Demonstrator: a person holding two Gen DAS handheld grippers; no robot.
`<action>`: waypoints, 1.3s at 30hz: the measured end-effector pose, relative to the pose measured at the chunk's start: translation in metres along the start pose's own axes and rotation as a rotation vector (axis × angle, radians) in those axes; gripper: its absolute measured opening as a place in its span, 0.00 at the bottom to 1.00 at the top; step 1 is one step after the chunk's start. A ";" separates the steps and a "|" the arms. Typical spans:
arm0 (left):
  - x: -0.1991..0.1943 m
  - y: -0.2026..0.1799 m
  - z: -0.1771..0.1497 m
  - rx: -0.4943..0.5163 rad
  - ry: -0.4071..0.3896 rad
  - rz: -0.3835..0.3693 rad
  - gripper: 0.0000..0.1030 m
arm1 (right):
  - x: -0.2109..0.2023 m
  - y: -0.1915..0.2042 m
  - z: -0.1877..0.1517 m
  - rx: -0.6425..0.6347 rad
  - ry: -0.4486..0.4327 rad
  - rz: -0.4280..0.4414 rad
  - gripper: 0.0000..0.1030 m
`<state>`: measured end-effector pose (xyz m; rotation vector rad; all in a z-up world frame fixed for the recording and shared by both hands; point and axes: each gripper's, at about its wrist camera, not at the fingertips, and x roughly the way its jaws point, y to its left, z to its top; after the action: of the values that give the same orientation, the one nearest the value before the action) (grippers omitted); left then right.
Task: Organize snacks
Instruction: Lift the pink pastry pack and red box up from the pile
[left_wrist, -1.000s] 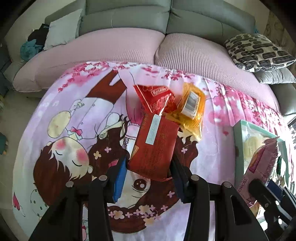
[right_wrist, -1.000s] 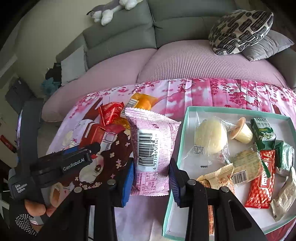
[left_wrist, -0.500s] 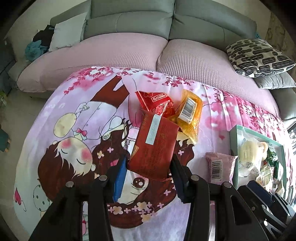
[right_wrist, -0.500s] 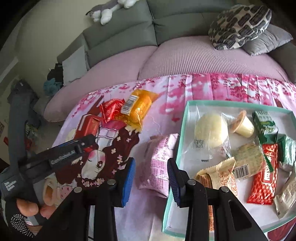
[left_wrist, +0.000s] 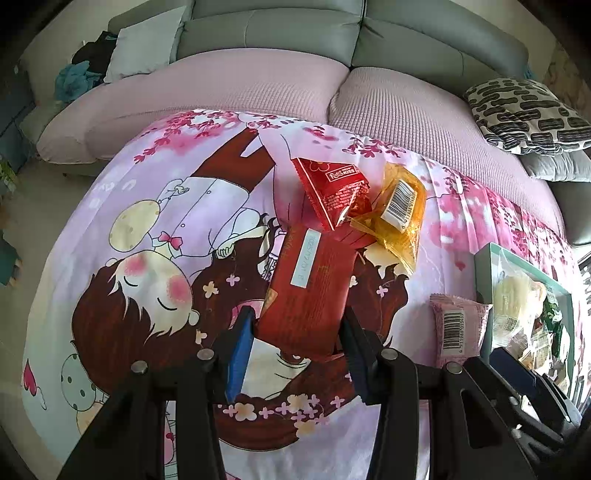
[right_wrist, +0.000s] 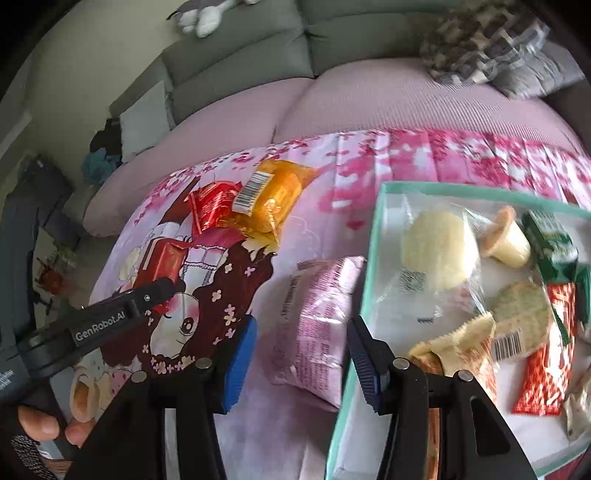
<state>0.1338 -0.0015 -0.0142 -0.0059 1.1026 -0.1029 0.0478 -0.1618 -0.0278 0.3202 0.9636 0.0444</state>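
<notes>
- Right now I am sorting snacks off the cartoon-print cloth (left_wrist: 155, 221) into the teal-rimmed box (right_wrist: 373, 258) at its right edge.
- My left gripper (left_wrist: 295, 354) is clamped on the near end of the dark red packet (left_wrist: 310, 291); I judge the next move is to carry it right, over the box rim.
- My right gripper (right_wrist: 301, 362) has just been opening; the pink packet (right_wrist: 314, 317) lies loose between its jaws, on the cloth against the box's left wall, not inside.
- Mid-cloth, the red pouch (left_wrist: 332, 192) and orange packet (left_wrist: 399, 210) wait.
- Readable: "GenRobot.AI" on the left gripper; the pouch's white logo is too small to read.
</notes>
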 end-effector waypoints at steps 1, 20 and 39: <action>0.000 0.001 0.000 -0.004 0.001 -0.001 0.46 | 0.002 0.003 0.000 -0.013 -0.002 0.001 0.54; 0.008 0.016 0.001 -0.044 0.027 -0.015 0.46 | 0.043 0.029 -0.008 -0.109 0.082 -0.025 0.55; 0.013 0.015 0.000 -0.048 0.040 -0.007 0.46 | 0.054 0.046 -0.019 -0.202 0.103 -0.158 0.44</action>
<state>0.1411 0.0121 -0.0265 -0.0508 1.1445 -0.0832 0.0680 -0.1034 -0.0682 0.0553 1.0745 0.0138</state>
